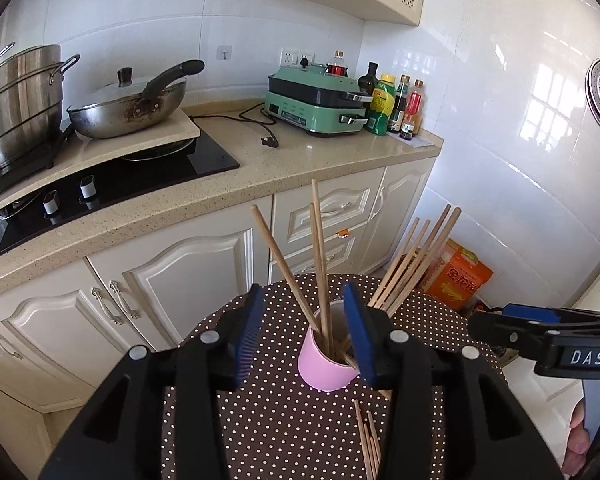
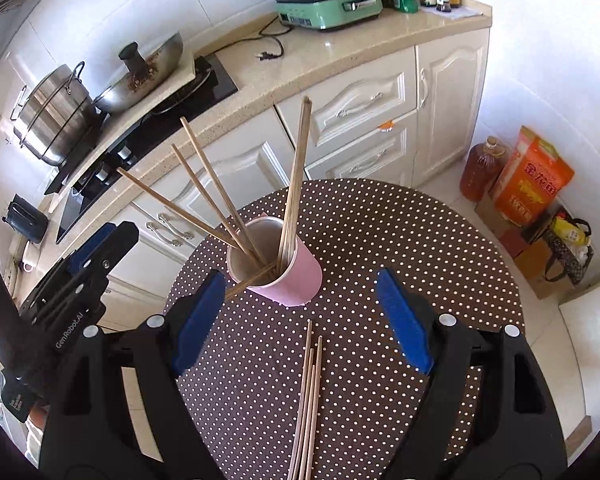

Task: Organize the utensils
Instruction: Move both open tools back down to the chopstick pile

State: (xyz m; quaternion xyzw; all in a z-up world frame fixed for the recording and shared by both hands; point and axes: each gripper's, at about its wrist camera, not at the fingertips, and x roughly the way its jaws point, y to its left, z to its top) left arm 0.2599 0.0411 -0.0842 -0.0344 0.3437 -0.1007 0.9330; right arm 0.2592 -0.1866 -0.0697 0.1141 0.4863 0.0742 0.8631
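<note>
both my left gripper [image 1: 304, 334] and right gripper [image 2: 304, 322] hang with jaws open and empty above the pink cup [image 2: 288, 276], which holds several chopsticks. more chopsticks [image 2: 308, 400] lie loose on the dotted surface [image 2: 420, 240], so next i judge the right gripper must drop and pinch one.

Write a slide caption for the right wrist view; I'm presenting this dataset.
Open right claw above loose chopsticks on the dotted table, facing a pink cup of chopsticks.

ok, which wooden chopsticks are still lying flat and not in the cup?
The bundle of thin wooden chopsticks lying flat on the brown polka-dot tablecloth, in front of the pink cup. The other chopsticks stand leaning inside that cup.
</note>
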